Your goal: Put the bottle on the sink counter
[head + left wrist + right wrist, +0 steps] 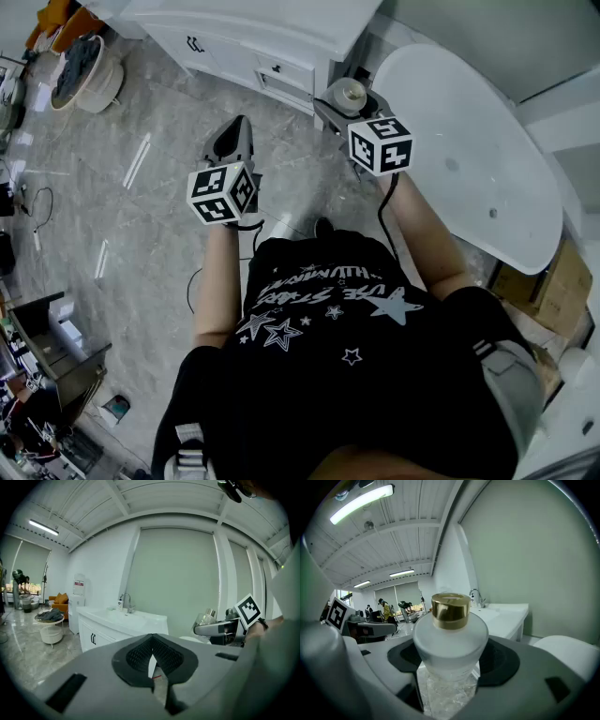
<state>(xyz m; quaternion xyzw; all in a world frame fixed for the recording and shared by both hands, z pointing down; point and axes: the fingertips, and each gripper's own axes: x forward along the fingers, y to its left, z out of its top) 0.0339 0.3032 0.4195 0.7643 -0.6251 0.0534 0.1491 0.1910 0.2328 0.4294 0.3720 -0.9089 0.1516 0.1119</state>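
A frosted glass bottle [450, 644] with a gold cap [450, 610] stands upright between the jaws of my right gripper [450, 670], which is shut on its body. From the head view the bottle [351, 92] shows from above at the tip of the right gripper [345, 101], held in the air near the corner of the white sink counter [262, 28]. My left gripper [232, 142] hangs over the floor to the left, shut with nothing in it [152, 663]. The counter with its faucet [125, 602] lies ahead in both gripper views.
A white oval-topped fixture [469, 150] fills the right side by the wall. A round side table [82, 70] with dark cloth stands at the far left on the marble floor. Cabinet drawers [272, 70] face the person. Cardboard boxes [553, 281] sit at the lower right.
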